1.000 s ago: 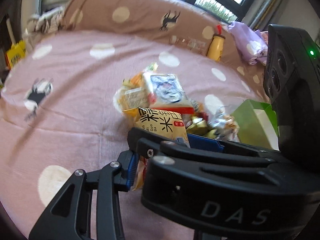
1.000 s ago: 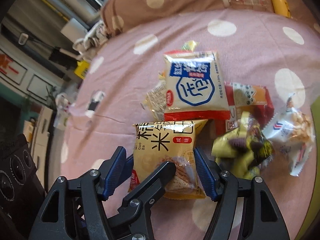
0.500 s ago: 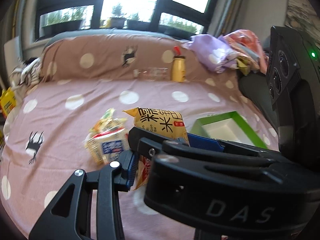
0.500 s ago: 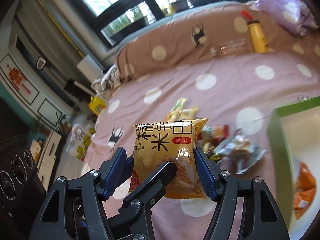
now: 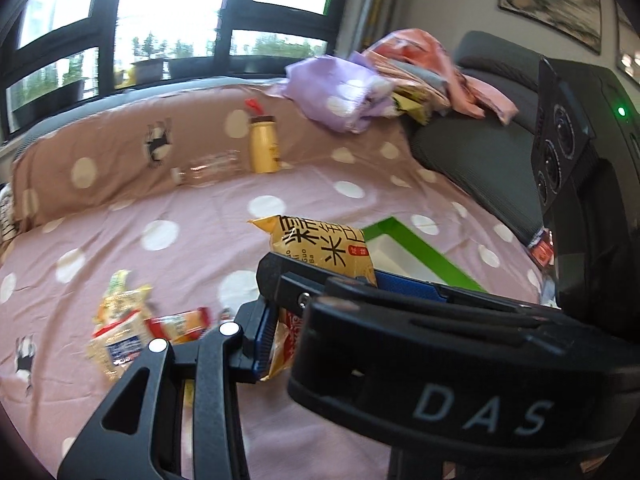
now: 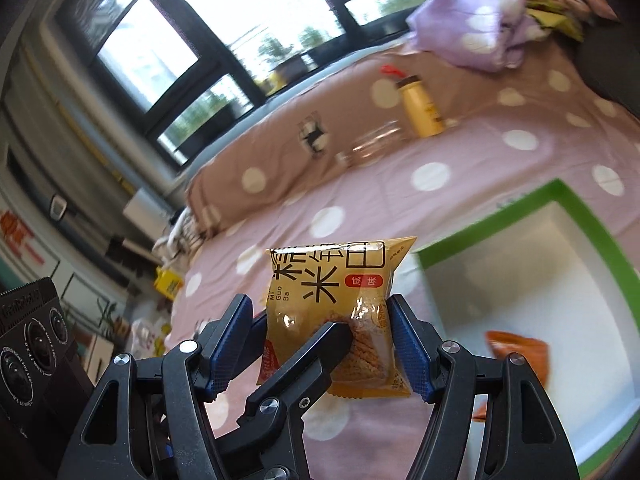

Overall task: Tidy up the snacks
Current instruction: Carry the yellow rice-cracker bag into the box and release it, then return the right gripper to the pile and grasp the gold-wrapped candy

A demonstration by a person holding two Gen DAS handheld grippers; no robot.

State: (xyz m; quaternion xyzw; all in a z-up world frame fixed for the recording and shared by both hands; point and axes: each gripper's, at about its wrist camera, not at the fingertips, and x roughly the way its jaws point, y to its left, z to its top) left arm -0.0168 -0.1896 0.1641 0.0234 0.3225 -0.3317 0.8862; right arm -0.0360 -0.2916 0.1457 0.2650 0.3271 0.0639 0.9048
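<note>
While pinched btwn right tool (image 6: 328,344) pads, rice-cracker pkt (image 6: 332,300) upright.

Both wrist views over bedspread (image 5: 192,216)

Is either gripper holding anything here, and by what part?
The right gripper pinches the yellow rice-cracker packet by its lower side edges. The left gripper isn't visible.

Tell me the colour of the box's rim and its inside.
The box has a bright green rim and a white inside, clearest in the right wrist view.
</note>
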